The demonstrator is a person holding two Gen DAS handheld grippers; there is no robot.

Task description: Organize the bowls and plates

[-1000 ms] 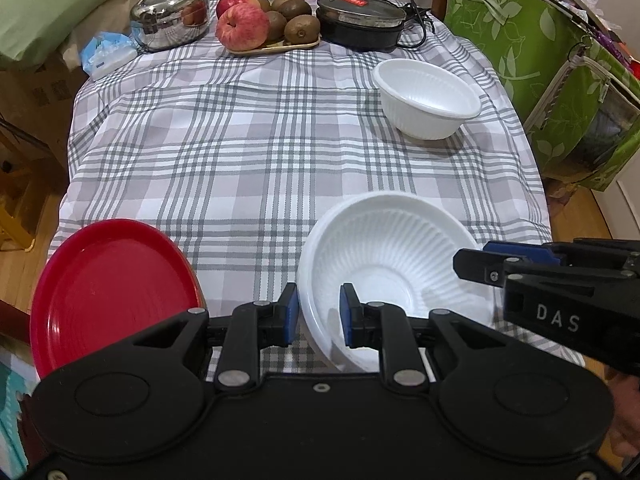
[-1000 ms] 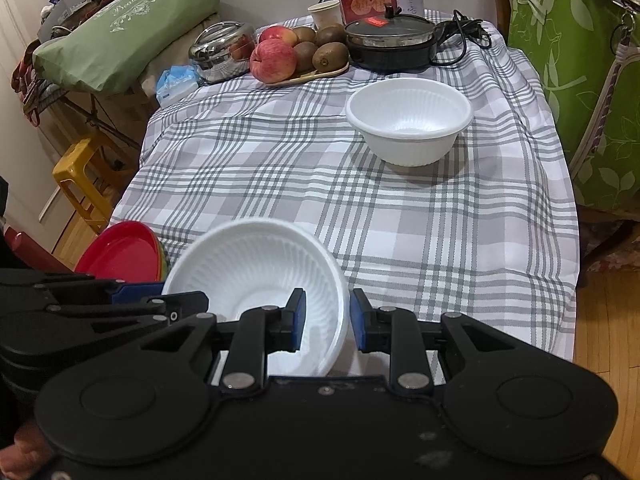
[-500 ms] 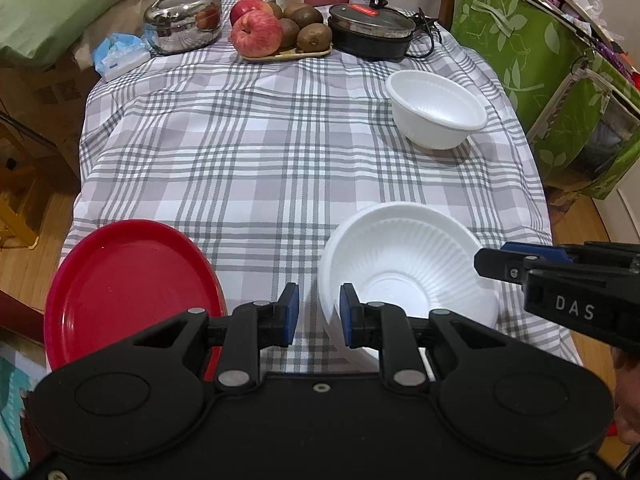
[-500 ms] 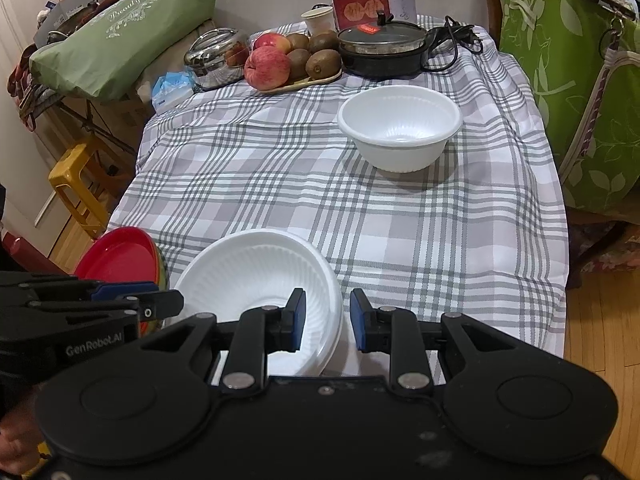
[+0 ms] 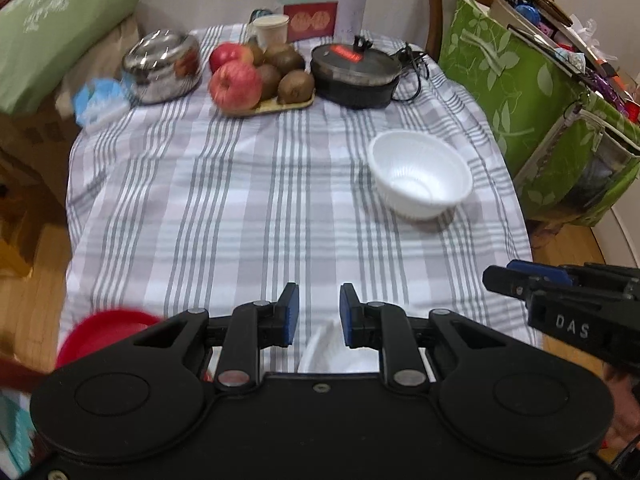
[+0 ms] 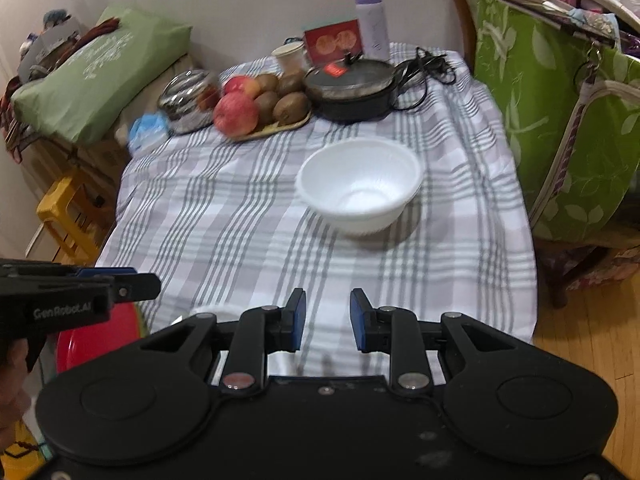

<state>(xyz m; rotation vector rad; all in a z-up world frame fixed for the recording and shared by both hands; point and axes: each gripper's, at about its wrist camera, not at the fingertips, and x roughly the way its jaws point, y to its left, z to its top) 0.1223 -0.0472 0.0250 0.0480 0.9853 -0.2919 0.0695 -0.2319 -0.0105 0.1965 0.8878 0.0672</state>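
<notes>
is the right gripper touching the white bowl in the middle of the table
Apart. The right wrist view shows the right gripper with bare checked tablecloth between its fingertips and the white bowl, which sits well beyond them.

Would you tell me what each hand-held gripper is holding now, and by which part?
Nothing: the left hand-held gripper and right hand-held gripper both show cloth between their pads; the near white bowl sits lower, ungripped.

Bowl (image 6: pixel 360 186) on table (image 6: pixel 224 216), right of centre; fruit tray (image 6: pixel 272 124) behind; plate (image 6: pixel 96 336) at near-left edge.
</notes>
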